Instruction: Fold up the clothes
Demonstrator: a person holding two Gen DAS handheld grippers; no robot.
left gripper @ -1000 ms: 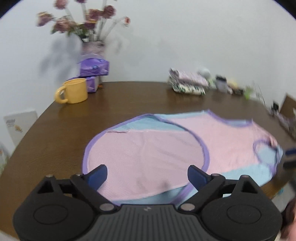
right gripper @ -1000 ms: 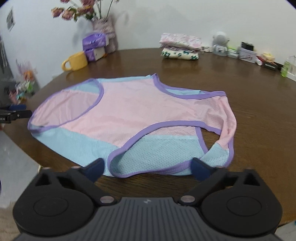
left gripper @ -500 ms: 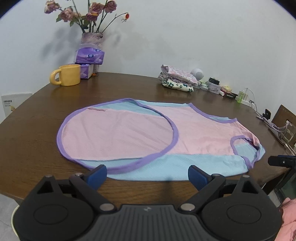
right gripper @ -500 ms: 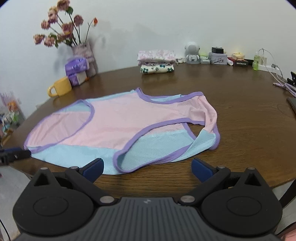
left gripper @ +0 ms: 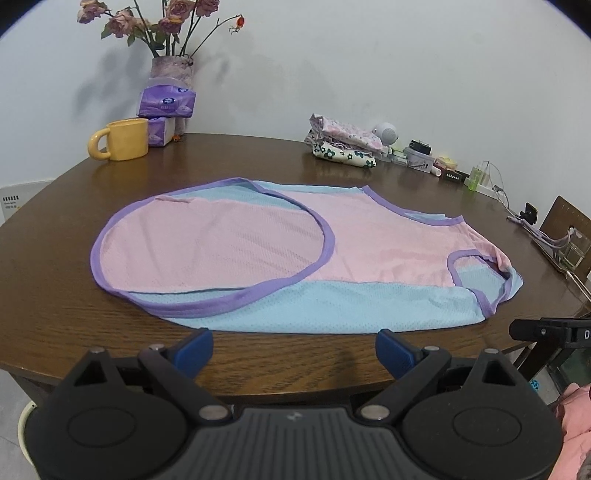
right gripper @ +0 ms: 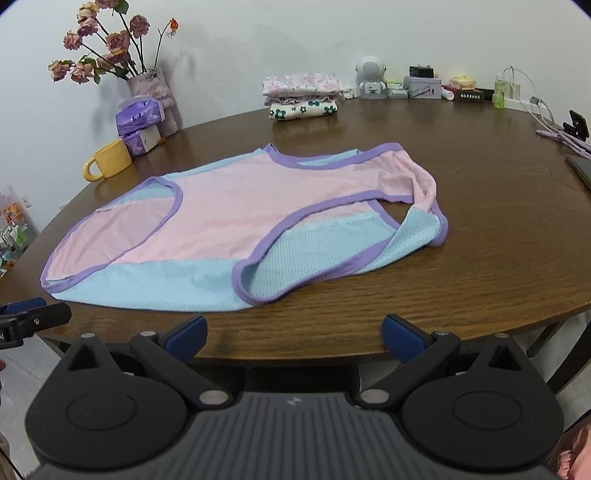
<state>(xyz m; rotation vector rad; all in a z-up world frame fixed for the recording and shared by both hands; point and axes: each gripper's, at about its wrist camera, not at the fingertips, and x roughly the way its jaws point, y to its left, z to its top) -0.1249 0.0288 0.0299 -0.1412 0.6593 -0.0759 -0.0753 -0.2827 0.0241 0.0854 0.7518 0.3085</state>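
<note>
Standing behind tissue packs, vase holds roses; both grippers' fingers spread wide, empty.

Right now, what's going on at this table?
A person holds a gripper in each hand over the near edge of the wooden table. A pink, blue and purple-trimmed tank top lies spread flat, not yet folded. The left gripper and right gripper are both open, touching nothing. Folded clothes are stacked at the far side.
</note>
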